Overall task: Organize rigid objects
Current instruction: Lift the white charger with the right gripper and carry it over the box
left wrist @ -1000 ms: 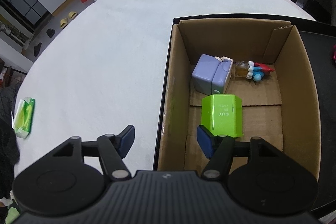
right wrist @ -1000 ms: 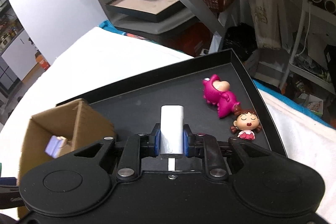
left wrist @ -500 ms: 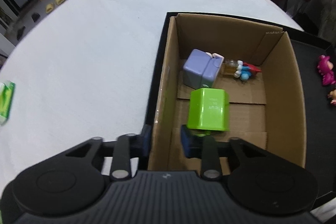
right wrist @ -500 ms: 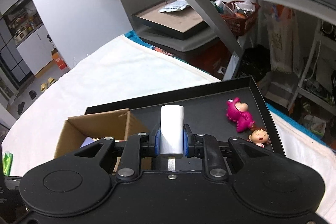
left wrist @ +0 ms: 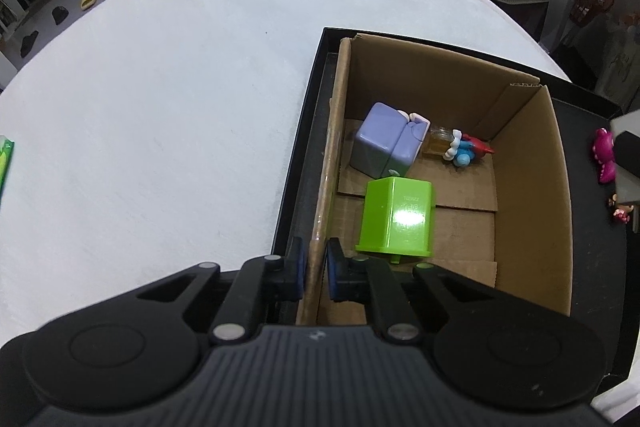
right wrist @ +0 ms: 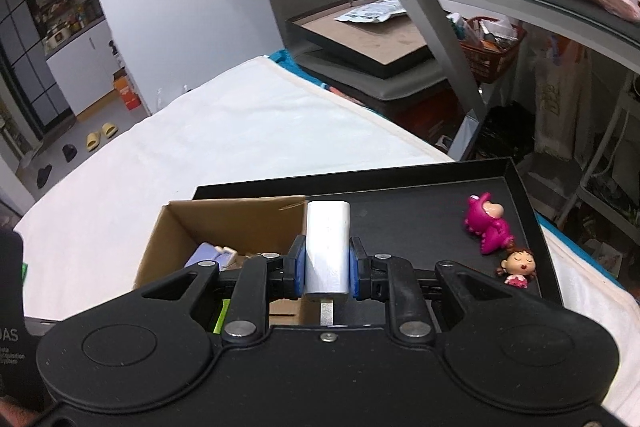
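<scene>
the left gripper (left wrist: 316,269) is clamping the near left wall of the cardboard box (left wrist: 524,163), one blue pad on each side of the wall edge, at the lower centre of the left wrist view. the box is sitting inside a black tray (left wrist: 592,235) on a white cloth-covered table (left wrist: 160,107). inside the box, a green cube (left wrist: 396,221) is lying at mid-frame, a lilac cube (left wrist: 384,145) is lying just above it, and a small blue and red figure (left wrist: 468,151) is lying to the right of the lilac cube, near the far corner.

the right gripper (right wrist: 327,267) is gripping a white rectangular block (right wrist: 327,247) upright between its pads, at the centre of the right wrist view, above the box's right wall. on the tray floor at the right of that frame, a magenta toy (right wrist: 488,223) and a small doll head (right wrist: 518,263) are lying close together, well apart from the box.
</scene>
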A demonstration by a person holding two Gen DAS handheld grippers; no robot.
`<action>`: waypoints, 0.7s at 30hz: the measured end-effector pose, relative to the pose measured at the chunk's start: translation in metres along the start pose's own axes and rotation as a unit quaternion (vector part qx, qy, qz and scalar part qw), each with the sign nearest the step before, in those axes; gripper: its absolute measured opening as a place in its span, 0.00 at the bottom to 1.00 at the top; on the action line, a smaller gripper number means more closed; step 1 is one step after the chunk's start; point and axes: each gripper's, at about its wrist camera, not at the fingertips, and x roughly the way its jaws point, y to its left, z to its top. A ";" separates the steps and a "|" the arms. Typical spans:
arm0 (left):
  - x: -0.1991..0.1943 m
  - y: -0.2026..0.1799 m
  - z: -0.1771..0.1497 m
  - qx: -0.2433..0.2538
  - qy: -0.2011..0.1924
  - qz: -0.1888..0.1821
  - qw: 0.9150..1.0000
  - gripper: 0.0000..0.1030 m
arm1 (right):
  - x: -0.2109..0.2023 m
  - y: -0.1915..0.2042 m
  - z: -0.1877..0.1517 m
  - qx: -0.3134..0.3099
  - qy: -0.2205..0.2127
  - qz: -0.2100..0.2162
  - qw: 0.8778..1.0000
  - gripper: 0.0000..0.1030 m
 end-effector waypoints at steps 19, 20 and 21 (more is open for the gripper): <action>0.003 0.013 -0.001 -0.010 0.006 -0.040 0.999 0.10 | 0.017 0.050 -0.012 -0.066 0.026 0.006 0.997 0.20; 0.003 0.014 -0.001 -0.009 0.006 -0.042 0.999 0.10 | 0.019 0.052 -0.013 -0.068 0.029 0.005 0.997 0.20; 0.003 0.015 -0.001 -0.010 0.007 -0.043 0.999 0.10 | 0.021 0.054 -0.014 -0.069 0.032 0.004 0.997 0.20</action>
